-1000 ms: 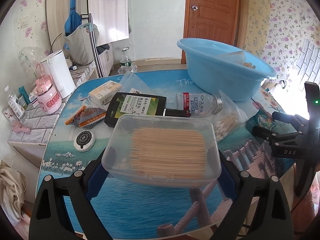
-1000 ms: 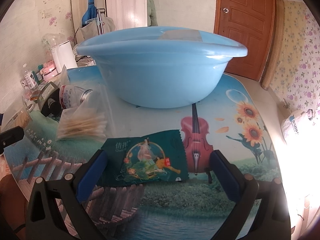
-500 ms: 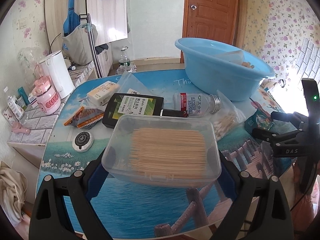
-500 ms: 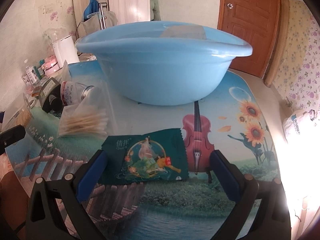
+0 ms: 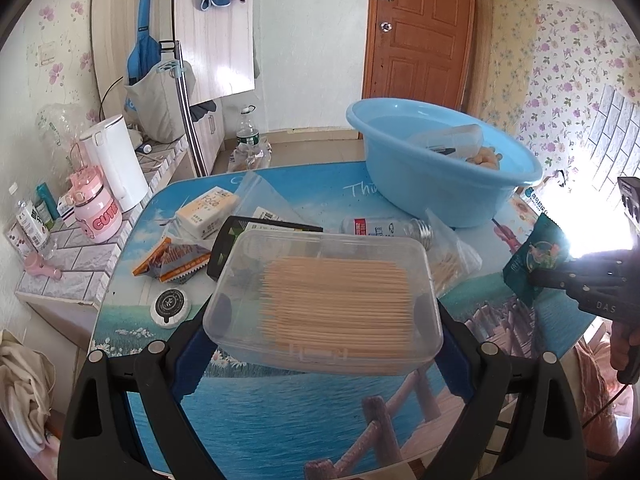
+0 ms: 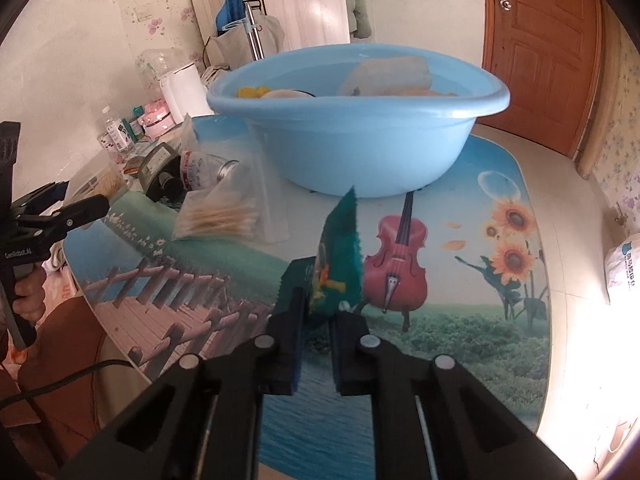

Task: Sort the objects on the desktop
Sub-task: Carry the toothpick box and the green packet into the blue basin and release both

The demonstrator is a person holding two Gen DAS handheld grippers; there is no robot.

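While two grippers hold: one box [image 5: 324,300], one sachet [image 6: 340,252]

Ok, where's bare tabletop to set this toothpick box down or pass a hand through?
Free: the near edge of the table, below the toothpick box, and the violin-and-sunflower patch right of the green packet, in front of the blue basin. Crowded: the left and middle, around the black box, bottle and swab bag.

The right gripper [image 6: 314,320], previously spread wide over the green packet [image 6: 338,256], has clamped it. The packet, formerly flat near the table [image 6: 460,340] front edge, now stands on edge, lifted clear of the surface.
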